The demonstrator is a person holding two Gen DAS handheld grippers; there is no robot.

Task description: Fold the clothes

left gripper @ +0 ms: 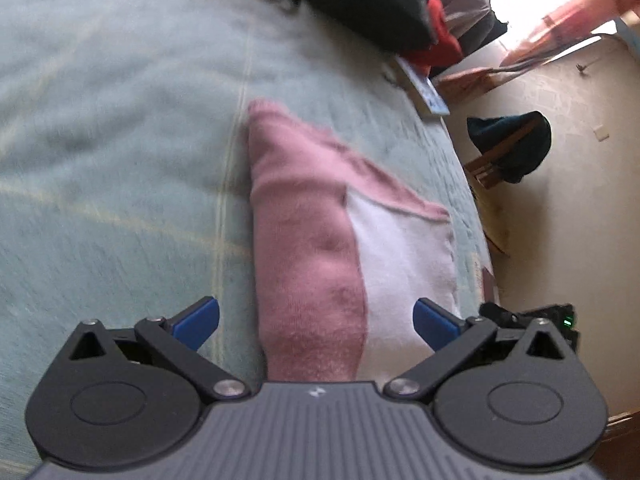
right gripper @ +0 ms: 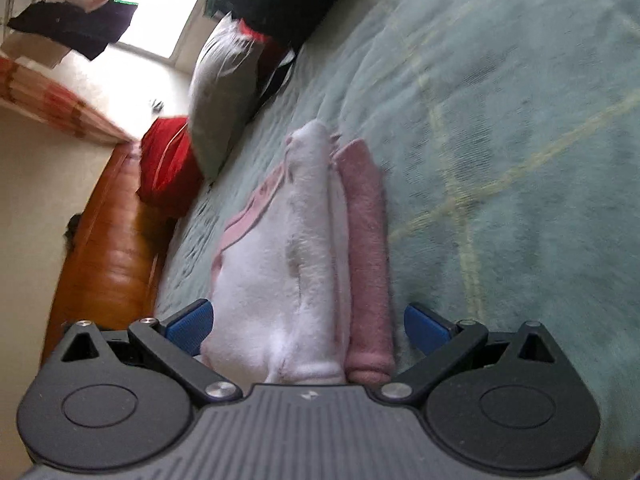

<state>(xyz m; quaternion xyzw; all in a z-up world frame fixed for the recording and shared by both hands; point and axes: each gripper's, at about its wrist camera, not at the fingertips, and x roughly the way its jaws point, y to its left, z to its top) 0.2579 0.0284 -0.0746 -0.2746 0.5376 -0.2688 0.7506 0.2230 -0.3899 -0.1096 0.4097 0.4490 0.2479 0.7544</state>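
I am holding the left hand-held gripper [left gripper: 316,326] and right hand-held gripper [right gripper: 306,326] wide open, gripping nothing; the pink-and-white garment [left gripper: 320,216] is lying folded on the bed [left gripper: 120,120].

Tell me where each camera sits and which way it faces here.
Left wrist: rides the left hand-held gripper, looking forward and down along its open blue fingers at the pink-and-white folded garment on the green bedspread; floor at right.
Right wrist: rides the right hand-held gripper, rolled sideways, open over the same garment; a grey pillow beyond.
Shared: garment and bedspread; no hand or sleeve shows clearly.
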